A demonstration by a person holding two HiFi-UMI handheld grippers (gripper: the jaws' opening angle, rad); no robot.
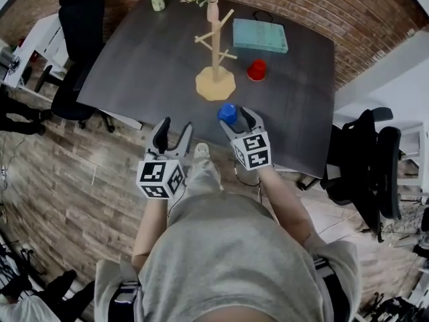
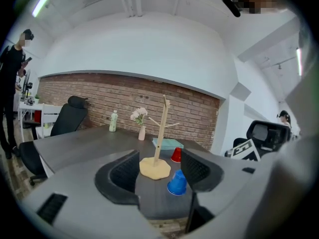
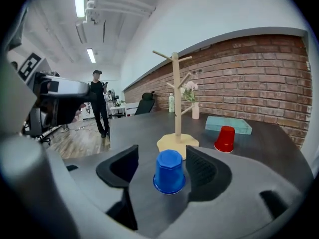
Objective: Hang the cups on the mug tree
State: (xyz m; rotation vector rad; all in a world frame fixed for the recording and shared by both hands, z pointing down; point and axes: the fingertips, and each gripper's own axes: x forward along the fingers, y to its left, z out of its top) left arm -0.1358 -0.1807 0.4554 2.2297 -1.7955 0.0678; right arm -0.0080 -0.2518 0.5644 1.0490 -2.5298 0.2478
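Right tool point(image 1: 236, 118) holds its jaws wide apart. The upside-down blue cup point(image 3: 169, 172) stands upright on the table point(image 1: 147, 59) just ahead, in line with the gap and untouched. The left tool point(image 1: 175, 124), open and empty, is farther from it.

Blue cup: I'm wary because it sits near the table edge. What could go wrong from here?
1. The blue cup stands upside down and tapered between the open right gripper's jaw tips. An off-centre squeeze might push it off the near edge of the table.
2. The mug tree is slender, and a vase stands beyond it. Bumping a peg might tip the tree toward the vase.
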